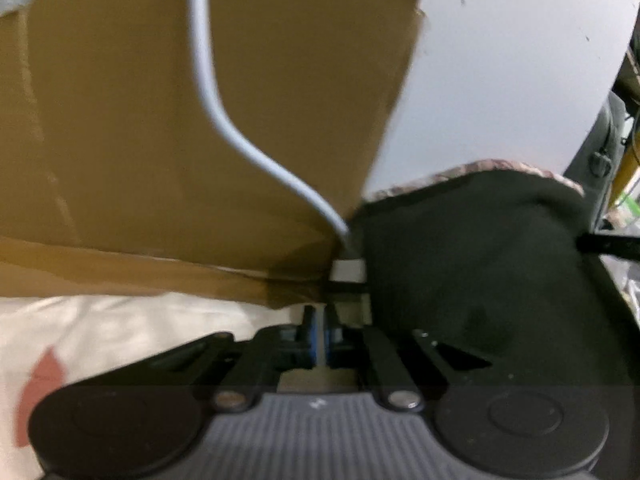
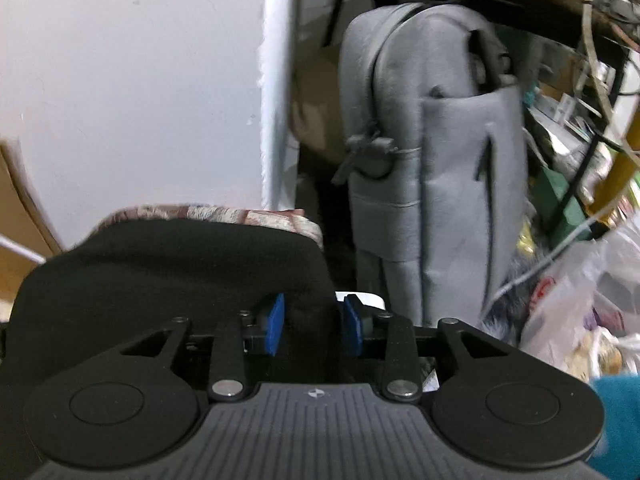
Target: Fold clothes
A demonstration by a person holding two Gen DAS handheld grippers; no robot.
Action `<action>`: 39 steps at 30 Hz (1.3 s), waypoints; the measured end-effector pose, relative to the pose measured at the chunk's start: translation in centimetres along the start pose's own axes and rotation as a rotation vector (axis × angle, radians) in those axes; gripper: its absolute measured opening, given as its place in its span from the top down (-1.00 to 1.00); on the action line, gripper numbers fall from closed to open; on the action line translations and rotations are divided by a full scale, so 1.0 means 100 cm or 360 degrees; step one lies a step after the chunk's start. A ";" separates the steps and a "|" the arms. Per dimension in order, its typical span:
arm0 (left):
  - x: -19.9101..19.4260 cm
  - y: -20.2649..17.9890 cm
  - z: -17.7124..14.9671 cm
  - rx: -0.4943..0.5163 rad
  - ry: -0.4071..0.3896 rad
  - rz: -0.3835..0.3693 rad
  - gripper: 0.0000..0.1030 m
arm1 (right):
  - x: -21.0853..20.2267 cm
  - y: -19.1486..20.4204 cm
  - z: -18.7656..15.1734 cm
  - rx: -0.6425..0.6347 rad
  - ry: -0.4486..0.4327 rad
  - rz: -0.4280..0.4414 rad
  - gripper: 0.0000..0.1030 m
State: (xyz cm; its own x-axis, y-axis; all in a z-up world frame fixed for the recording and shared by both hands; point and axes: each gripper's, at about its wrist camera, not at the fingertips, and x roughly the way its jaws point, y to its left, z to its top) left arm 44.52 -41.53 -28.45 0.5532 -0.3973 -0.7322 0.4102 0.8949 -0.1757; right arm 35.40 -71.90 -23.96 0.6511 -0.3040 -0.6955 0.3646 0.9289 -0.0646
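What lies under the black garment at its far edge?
A patterned fabric shows as a strip beyond the black garment; how far it runs beneath is covered.

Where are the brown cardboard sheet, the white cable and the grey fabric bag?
Brown cardboard sheet (image 1: 120,140): left wrist view, its flat face.
White cable (image 1: 240,136): left wrist view, its middle bend.
Grey fabric bag (image 2: 440,132): right wrist view, its side panel.
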 end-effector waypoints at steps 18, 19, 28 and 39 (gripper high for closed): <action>-0.129 -0.021 -0.030 -0.0066 -0.0008 -0.0020 0.45 | -0.131 0.005 -0.092 0.0127 0.0052 0.0230 0.28; -0.130 -0.023 -0.032 -0.0062 0.0004 -0.0029 0.37 | -0.136 0.004 -0.099 0.0172 0.0086 0.0240 0.28; -0.116 -0.027 -0.067 0.0028 0.0171 -0.0004 -0.13 | -0.152 -0.001 -0.146 0.0267 0.0216 0.0171 -0.01; -0.075 -0.022 -0.104 0.0142 0.0299 -0.0092 0.99 | -0.139 -0.016 -0.168 0.0258 0.0247 0.0247 0.84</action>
State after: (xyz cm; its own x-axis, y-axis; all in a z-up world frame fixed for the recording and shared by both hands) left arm 31.90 -38.36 -29.42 0.3854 -0.3953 -0.8338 0.5044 0.8469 -0.1683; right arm 14.56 -65.64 -26.25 0.6024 -0.1130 -0.7902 0.3785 0.9120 0.1582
